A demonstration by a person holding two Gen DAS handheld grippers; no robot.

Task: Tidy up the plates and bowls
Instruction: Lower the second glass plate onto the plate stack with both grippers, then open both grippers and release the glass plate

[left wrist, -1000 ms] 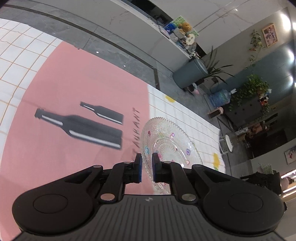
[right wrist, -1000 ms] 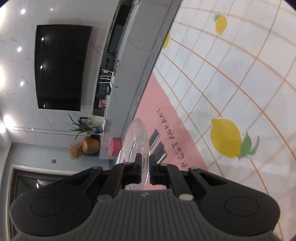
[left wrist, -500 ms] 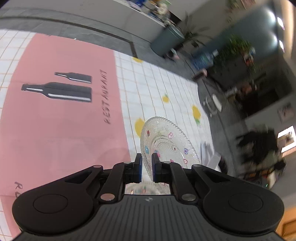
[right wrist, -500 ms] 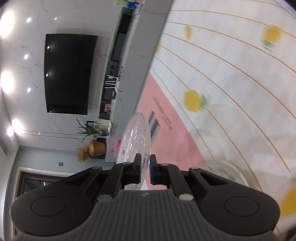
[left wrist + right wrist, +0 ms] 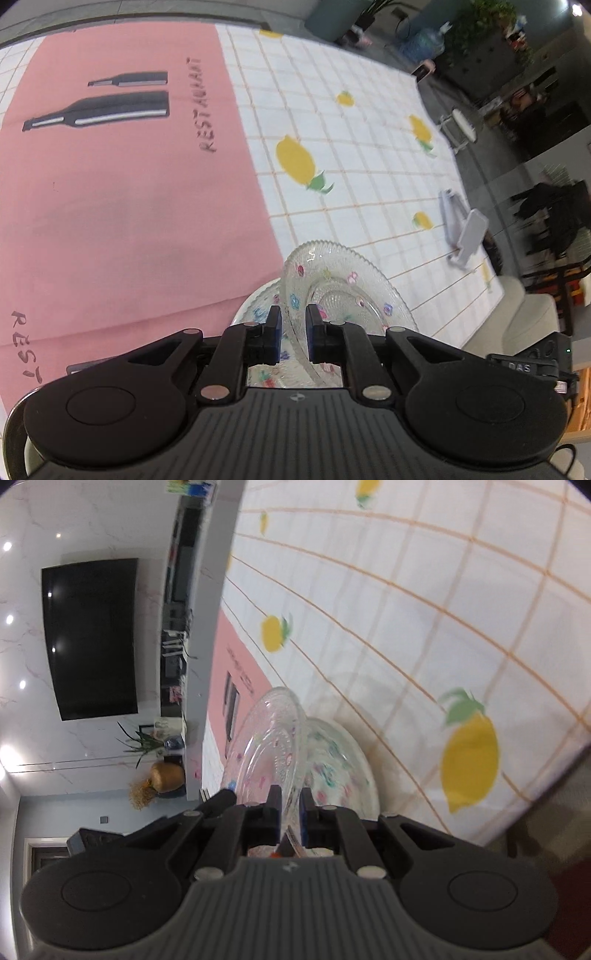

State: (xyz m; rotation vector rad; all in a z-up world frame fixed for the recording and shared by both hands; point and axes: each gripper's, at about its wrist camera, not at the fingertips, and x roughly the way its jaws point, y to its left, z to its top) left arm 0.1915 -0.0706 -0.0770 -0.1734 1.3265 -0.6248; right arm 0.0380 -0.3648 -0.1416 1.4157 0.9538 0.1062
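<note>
Glass plate tilted over another plate (floral), rim pinched by both grippers, left, right.

1. The left tool points steeply down. Its jaws have just opened slightly, with a plate rim between the blue pads.
2. The right tool tilts moderately down, rolled sideways, its narrow jaws pinching a plate rim.

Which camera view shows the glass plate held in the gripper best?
The left wrist view: the glass plate shows its scalloped rim and painted flowers nearly face-on, tilted over a second plate below. The right wrist view shows the held plate almost edge-on and blurred.
</note>
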